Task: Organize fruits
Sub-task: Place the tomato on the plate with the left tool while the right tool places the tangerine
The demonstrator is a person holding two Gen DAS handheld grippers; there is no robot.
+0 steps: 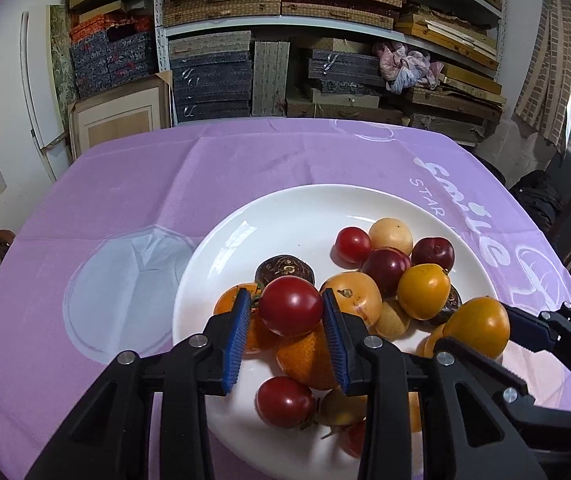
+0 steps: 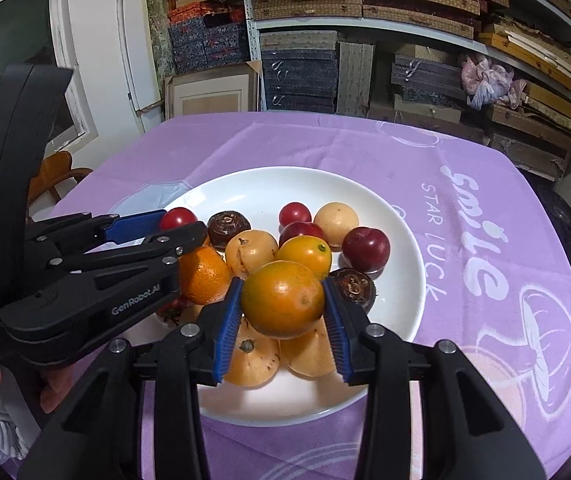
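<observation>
as jaws clamp, red tomato (image 1: 290, 311), orange fruit (image 2: 283, 305)

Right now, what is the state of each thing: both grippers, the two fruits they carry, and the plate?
Left gripper: shut on the red tomato.
Red tomato: held between the blue pads, above the plate.
Right gripper: shut on the orange fruit.
Orange fruit: held between the pads, above the pile.
White plate: upright on the purple tablecloth, loaded with mixed fruits.
</observation>
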